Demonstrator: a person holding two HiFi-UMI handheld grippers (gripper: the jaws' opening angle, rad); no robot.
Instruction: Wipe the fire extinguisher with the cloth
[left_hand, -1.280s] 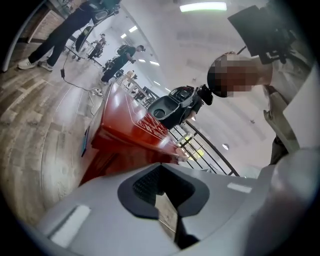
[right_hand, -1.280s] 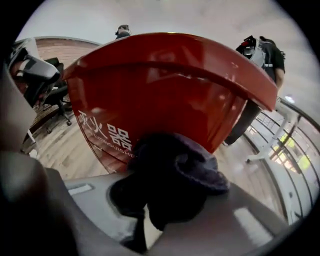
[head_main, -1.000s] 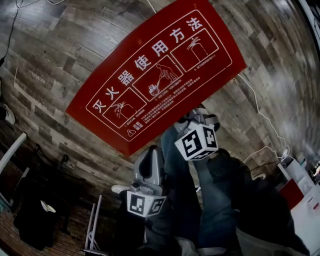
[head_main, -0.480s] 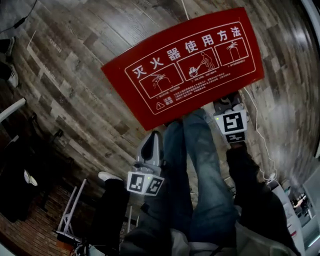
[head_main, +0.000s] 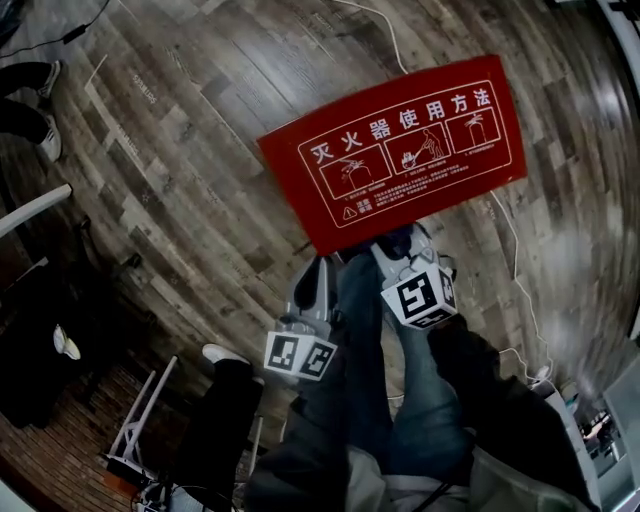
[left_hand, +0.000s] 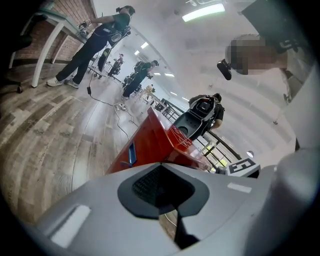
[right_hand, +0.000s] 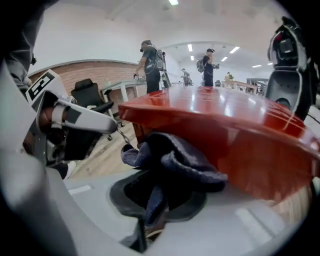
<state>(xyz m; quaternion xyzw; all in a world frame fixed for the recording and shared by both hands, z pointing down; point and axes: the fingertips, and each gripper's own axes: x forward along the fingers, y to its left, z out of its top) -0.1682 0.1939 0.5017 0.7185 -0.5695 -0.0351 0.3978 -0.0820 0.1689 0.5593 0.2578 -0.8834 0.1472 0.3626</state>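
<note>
Clenching a dark blue cloth (right_hand: 175, 160), the right gripper (head_main: 397, 243) is hovering at the near long edge of the red fire-extinguisher box (head_main: 400, 150); the left gripper (head_main: 317, 266), closed and empty, is sitting farther back.

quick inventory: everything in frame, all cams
fire extinguisher box: 1, red with white print, on the floor ahead of the feet
cloth: 1, dark blue, bunched, close to the box
cable: 1, white, on the floor right of the box
floor: grey-brown wood planks
bystanders: several, dark clothes, background
legs: 2, blue jeans
left gripper: grey, fingers together, empty
right gripper: grey, fingers shut on the cloth
</note>
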